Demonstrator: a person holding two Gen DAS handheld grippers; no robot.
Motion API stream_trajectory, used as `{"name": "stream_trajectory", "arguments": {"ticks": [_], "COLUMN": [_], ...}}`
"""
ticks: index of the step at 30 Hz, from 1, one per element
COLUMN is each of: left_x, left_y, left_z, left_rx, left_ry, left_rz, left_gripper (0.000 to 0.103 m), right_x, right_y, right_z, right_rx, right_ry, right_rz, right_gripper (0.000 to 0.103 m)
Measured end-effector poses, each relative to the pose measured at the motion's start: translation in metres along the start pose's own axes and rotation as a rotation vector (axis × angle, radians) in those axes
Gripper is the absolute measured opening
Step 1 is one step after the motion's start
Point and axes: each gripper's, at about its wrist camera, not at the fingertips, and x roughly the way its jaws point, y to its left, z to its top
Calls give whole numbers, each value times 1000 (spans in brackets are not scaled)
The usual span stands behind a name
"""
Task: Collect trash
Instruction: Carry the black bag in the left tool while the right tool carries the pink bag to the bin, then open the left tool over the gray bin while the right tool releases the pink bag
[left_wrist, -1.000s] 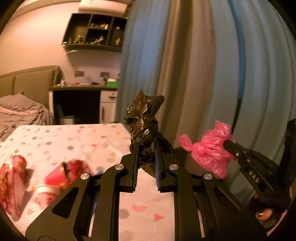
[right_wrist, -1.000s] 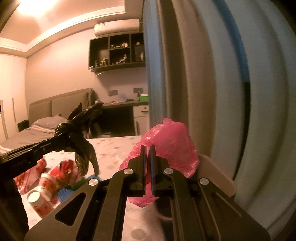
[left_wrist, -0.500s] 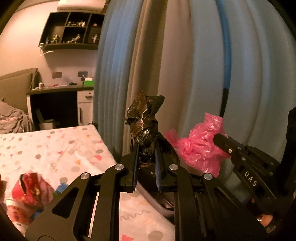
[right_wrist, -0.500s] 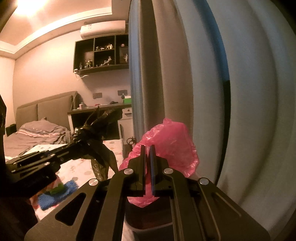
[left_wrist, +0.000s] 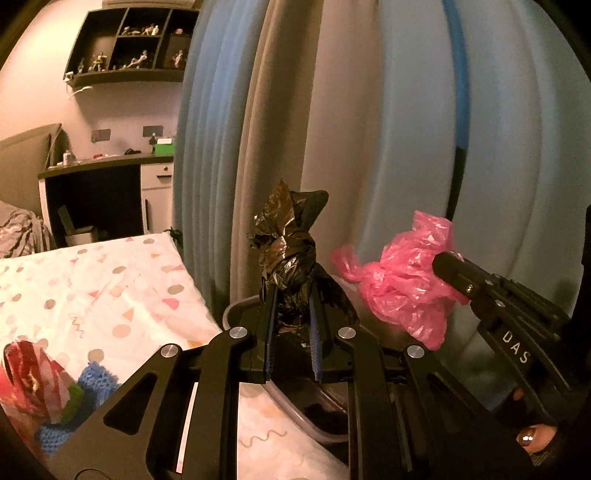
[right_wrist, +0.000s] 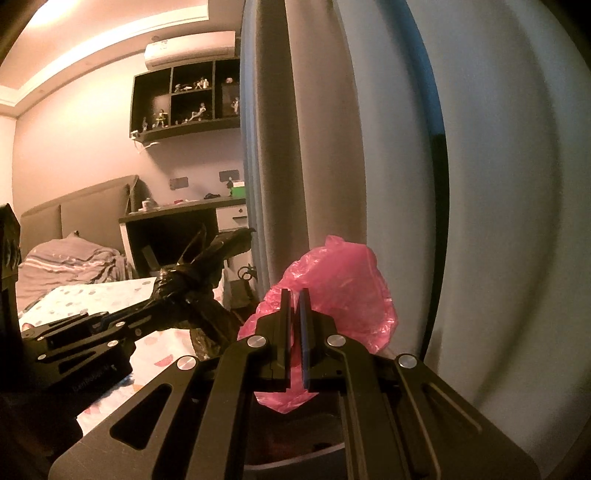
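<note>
Gripping a knotted black bag (left_wrist: 291, 258), left claw (left_wrist: 291, 321) over grey bin (left_wrist: 236, 308) beside patterned tabletop (left_wrist: 110, 288); right claw (right_wrist: 294, 314) clamped on pink bag (right_wrist: 343, 280) nearby, before curtain (left_wrist: 369, 129); red wrappers (left_wrist: 29, 376) seen by left view only

Each view is taken from close behind its own gripper fingers, angled slightly downward toward the curtain (left_wrist: 369, 147). The patterned bed cover (left_wrist: 92, 288), wall shelf (right_wrist: 184, 107) and desk (right_wrist: 177, 210) are shared by both views, and each gripper is seen from the other's camera.
</note>
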Motion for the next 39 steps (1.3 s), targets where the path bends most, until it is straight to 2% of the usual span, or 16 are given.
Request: {"name": "stream_trajectory", "arguments": {"ticks": [30,34,36,39], "left_x": [43,45,48,48], "left_y": [0,0,0,1], "left_z": [-14,-16,-18,-20], "left_rx": [-18,-21,-19,-22], "left_ry": [54,59,69,66], "left_rz": [-55,-83,-98,-90], "left_gripper": [15,15,19,41], "right_x": [22,20,20,19], "right_y": [-6,-7,-9,-13], "right_z": [8,4,5,5], "right_rx": [42,51,61,76], "right_ry": [53,51,48,41], "right_rz": [-16,-18,-16,-22], "right_gripper": [5,12,18,33]}}
